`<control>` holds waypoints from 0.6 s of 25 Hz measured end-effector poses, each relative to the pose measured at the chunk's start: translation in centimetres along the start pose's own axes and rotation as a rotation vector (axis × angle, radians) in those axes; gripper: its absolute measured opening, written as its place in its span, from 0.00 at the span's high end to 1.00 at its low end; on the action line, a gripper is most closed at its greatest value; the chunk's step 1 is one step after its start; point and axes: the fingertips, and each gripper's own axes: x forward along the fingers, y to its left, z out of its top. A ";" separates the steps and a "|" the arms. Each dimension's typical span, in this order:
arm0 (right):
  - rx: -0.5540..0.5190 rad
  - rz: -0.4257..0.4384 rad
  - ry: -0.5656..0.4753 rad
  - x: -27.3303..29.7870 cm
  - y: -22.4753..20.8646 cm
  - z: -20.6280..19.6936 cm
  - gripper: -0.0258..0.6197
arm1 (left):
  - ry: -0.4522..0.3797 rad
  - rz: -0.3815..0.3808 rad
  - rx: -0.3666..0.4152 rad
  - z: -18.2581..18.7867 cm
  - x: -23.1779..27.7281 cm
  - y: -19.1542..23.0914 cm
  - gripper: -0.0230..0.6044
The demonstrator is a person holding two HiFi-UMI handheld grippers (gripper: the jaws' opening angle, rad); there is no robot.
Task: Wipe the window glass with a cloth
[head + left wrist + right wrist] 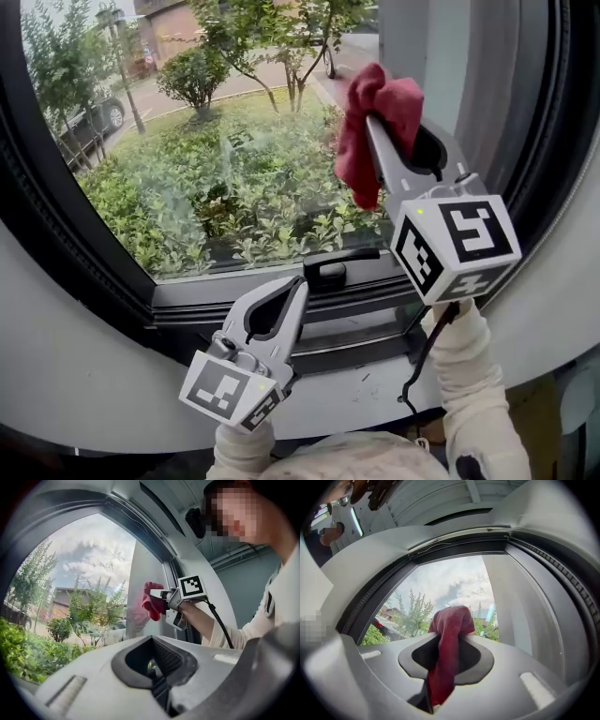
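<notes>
Your right gripper [373,120] was clamped on the red cloth [359,141], above and to the right of the window handle [330,270]. The cloth bunched over the jaw tips and hung down, seemingly against the glass [206,159], though contact was hard to judge. Your left gripper [298,285] sat just left of the handle, jaws together with nothing between them.

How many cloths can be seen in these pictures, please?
1. The crumpled red fabric cloth is clamped in the right gripper, by the upper right of the window glass. No other cloth shows.
</notes>
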 end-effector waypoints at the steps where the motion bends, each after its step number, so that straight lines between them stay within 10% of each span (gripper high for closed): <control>1: -0.006 0.011 -0.001 0.4 1.0 0.1 0.80 | 0.000 0.006 -0.002 0.1 -0.5 0.4 0.96; 15: -0.017 0.054 0.019 1.5 8.7 -1.8 0.80 | 0.009 0.042 -0.011 0.0 -5.3 4.0 0.96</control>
